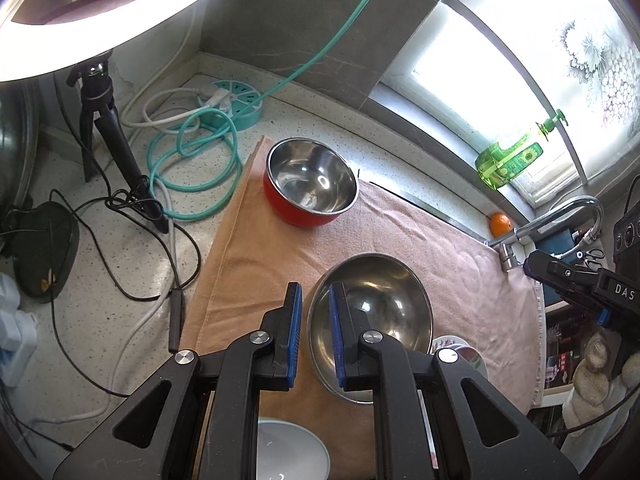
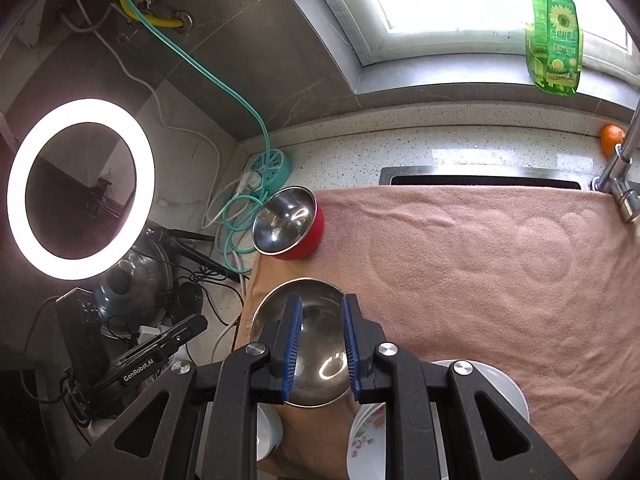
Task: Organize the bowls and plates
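The plain stainless-steel bowl (image 1: 384, 312) rests open side up on the peach-pink towel (image 1: 440, 248) spread over the speckled tabletop (image 1: 120, 320). It lies directly beneath both grippers.

The left gripper (image 1: 316, 292) hangs above the bowl's left rim. Its blue-padded jaws are drawn almost together and pinch nothing. The right gripper (image 2: 320, 304) hangs over the bowl's middle, jaws a little apart and empty.

Farther back, at the towel's rear left corner, stands a red bowl with a steel lining (image 1: 310, 182), well apart from the steel one. White dishes with a flower pattern (image 2: 368, 432) sit just beside the steel bowl on its near right, partly hidden by the gripper frame. A pale blue bowl (image 1: 288, 448) sits at the near edge.

Left of the towel the tabletop is crowded. There is a lit ring light (image 2: 80, 188) on a black tripod (image 1: 108, 140), a coiled teal cable (image 1: 192, 168), a round teal power strip (image 1: 236, 100) and loose black wires.

On the sill behind stands a green soap bottle (image 1: 508, 160). An orange (image 1: 500, 224) and a chrome faucet (image 1: 560, 216) stand at the towel's far right.
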{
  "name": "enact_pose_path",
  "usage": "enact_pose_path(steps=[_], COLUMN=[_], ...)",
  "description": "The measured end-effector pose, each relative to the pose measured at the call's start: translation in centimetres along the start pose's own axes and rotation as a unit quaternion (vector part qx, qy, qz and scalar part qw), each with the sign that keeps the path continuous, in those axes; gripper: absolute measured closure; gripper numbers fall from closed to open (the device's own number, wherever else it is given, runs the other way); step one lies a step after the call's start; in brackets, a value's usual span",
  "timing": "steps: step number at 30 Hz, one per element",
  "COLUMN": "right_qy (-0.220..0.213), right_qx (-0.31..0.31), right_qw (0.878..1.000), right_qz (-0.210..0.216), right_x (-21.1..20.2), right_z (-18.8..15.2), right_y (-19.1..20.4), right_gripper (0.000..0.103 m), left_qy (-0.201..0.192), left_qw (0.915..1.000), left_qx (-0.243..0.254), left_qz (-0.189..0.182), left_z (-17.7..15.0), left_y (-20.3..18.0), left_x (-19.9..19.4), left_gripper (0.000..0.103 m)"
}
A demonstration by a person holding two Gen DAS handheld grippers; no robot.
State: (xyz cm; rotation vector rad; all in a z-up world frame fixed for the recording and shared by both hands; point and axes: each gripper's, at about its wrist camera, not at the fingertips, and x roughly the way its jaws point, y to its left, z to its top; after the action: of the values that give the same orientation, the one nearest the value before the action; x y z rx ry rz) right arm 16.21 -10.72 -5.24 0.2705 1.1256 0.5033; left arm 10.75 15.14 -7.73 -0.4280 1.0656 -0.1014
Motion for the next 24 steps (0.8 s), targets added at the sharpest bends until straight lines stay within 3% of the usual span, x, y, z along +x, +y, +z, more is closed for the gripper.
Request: enact_pose_path(steps=[4,8,12,18,24], right_qy=[0.004,0.010,0.028,0.046,0.078], right_qx=[-0.018,-0.037,-0.055,-0.079,-0.088], right_qw=[1.000,0.999,0.998,0.995,0.992], right_qz=[0.018,0.023,0.033,0.042,0.037], right_x=[0.1,1.0,2.6,5.6,10.0], right_z=[2.4,4.6,6.5,9.3,10.9], right_y=[0.7,1.1,1.6,2.4,2.0], right_gripper=[0.084,0.074,0.074,0.074,0.074], left_qy=[-0.005,-0.013,-0.020,0.000,0.013], left_qw=[0.9997,0.9989,0.9975,0.9951,0.9943], left_qx=[-0.021,-0.040,-0.057,-0.092,-0.087], left_qz=[0.011,0.021,0.035,0.037,0.060], left_z=[0.8,1.8,2.9,4.8,5.9], left_y=[0.1,0.1,0.2,0.7,0.4], left_x=[0.0,0.1,1.0,4.0,6.4], left_gripper=[0.091,0.091,0.091,0.091,0.091])
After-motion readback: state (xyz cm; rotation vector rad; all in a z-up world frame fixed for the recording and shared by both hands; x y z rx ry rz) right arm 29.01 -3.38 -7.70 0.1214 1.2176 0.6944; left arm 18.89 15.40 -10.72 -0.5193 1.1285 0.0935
